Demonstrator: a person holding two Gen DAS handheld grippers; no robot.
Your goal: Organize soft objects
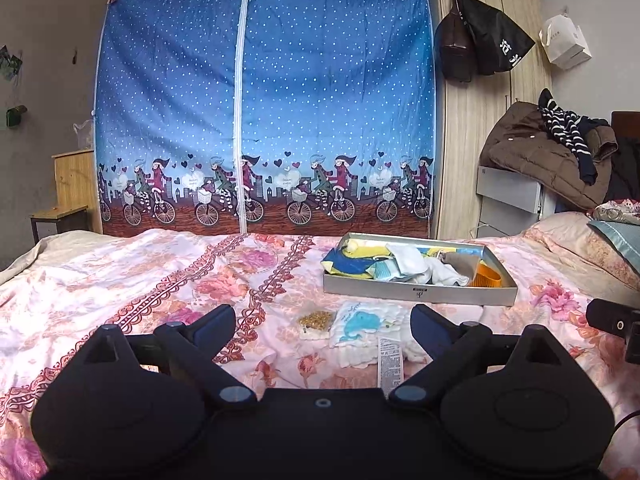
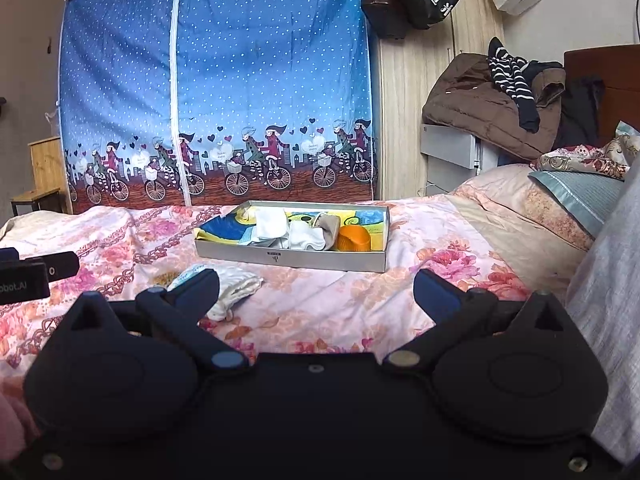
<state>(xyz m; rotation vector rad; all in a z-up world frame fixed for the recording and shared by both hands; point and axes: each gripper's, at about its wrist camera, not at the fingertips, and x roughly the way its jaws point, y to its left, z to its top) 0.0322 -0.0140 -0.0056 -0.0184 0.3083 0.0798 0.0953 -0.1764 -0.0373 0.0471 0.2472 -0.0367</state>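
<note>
- The left gripper (image 1: 322, 326) hovers low over the bed (image 1: 120, 280), its fingers (image 1: 216, 322) spread wide and holding nothing.
- The right gripper (image 2: 316, 292) is the same: fingers (image 2: 434, 292) splayed apart, empty, above the floral quilt.
- A folded white cloth with a blue whale print (image 1: 366, 330) lies on the quilt just in front of the grey box (image 1: 420, 294), between the left fingers in that view. A small yellowish-topped item (image 1: 316, 322) sits beside it; I cannot tell what it is.
- The box already holds white socks (image 1: 416, 266), a grey piece and an orange item (image 1: 486, 276) on patterned fabric.
- Risks, as I judge them: pinching the cloth by one layer could let it unfold on the lift; closing too deep could snag the quilt; a long printed label (image 1: 390, 366) trails from the cloth and may catch; the full box leaves little room, so a careless drop could spill over the rim.
</note>
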